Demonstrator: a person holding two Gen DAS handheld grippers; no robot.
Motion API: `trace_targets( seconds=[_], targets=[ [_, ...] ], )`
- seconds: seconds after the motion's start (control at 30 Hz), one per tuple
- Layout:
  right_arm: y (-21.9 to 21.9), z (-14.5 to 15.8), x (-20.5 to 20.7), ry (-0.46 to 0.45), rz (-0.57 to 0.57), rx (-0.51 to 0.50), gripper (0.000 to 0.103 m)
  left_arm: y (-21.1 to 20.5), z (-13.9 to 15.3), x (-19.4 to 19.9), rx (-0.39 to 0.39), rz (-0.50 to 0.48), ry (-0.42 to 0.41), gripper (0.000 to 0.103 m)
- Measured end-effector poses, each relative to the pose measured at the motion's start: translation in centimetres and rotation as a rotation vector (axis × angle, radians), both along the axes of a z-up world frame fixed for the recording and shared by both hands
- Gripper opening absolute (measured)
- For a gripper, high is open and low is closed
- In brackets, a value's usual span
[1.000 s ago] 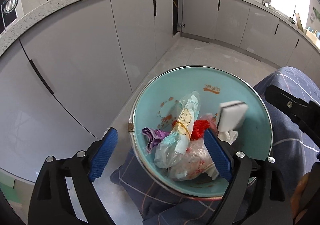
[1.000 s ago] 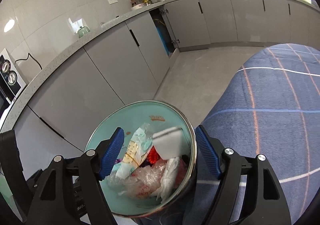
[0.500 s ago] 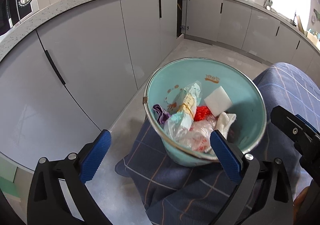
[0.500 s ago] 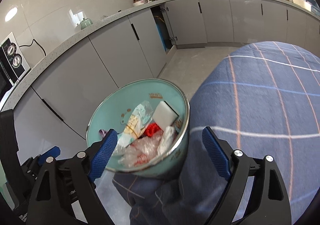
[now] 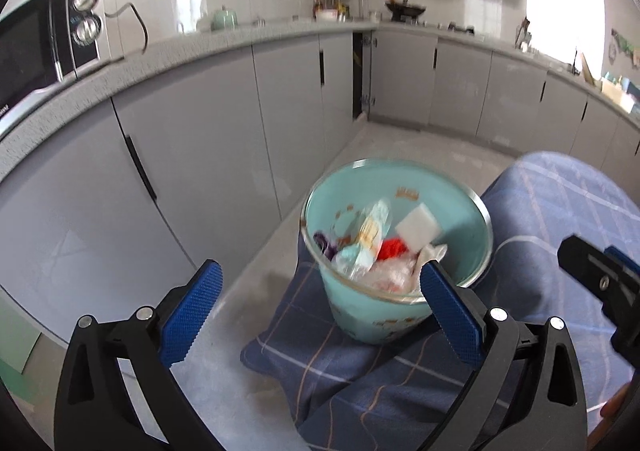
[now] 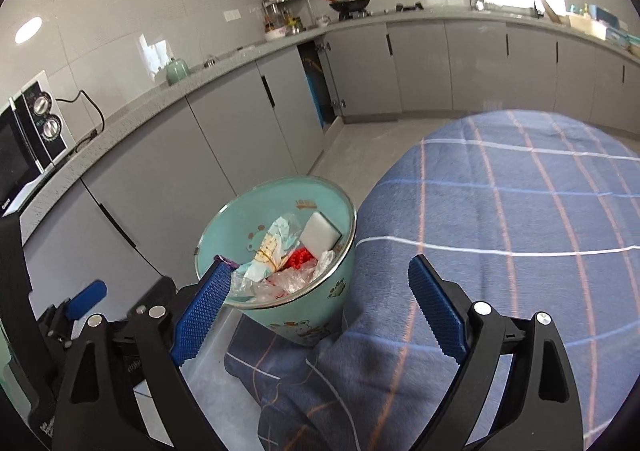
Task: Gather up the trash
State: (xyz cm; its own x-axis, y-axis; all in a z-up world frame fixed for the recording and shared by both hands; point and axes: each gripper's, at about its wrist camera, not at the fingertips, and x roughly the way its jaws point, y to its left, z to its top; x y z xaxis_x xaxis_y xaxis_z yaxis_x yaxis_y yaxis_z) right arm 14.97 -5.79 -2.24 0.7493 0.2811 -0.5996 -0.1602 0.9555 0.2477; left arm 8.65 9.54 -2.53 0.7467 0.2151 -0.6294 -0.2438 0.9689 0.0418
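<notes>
Grey kitchen cabinets (image 5: 224, 139) run along the left under a speckled countertop (image 6: 168, 91) carrying a microwave (image 5: 36, 47). A blue plaid cloth (image 6: 520, 219) covers the surface on the right and droops over its edge. A mint-green trash bin (image 5: 376, 315) stands at that edge, against the hanging cloth. Inside lie a white sponge (image 5: 418, 227), clear plastic wrappers (image 6: 292, 279) and a red scrap (image 5: 394, 249). The left gripper (image 5: 316, 315) and right gripper (image 6: 318, 311) hover above, jaws spread wide, holding nothing.
</notes>
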Motion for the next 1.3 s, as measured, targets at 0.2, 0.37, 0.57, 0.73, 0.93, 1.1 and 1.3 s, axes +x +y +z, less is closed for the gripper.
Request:
trace_targets(
  seconds=[0.2,0.37,0.57,0.73,0.93,1.1,1.3],
  targets=[
    [-1.2,3.3,-2.9,-0.107,-0.028,-0.004,0.091,-1.8,3.9,-2.6,0.045,-0.022,-0.13,0.097],
    [-2.1,6.1,-5.1,-0.202,-0.051,0.015,0.091,-2.6,6.6,-4.6,0.062,-0.04,-0.212,0.097],
    [-3.0,8.0,-7.1,-0.276,-0.078,0.04,0.092,-3.1,8.6,-6.2,0.058,-0.057,-0.276,0.097],
    [-3.2,8.7,-7.9,-0.299,-0.084,0.034,0.092,-3.4,9.3,-6.8,0.064,-0.068,-0.305,0.097],
    [-3.8,8.7,-8.4,-0.309,-0.092,0.039,0.092,-3.8,9.5,-7.3,0.083,-0.071,-0.32,0.097],
    [-3.9,8.7,-8.6,-0.312,-0.099,0.041,0.092,-3.8,9.5,-7.3,0.085,-0.07,-0.315,0.097],
    [-3.9,8.7,-8.7,-0.313,-0.096,0.038,0.092,-3.6,9.5,-7.2,0.082,-0.071,-0.314,0.097]
  ],
)
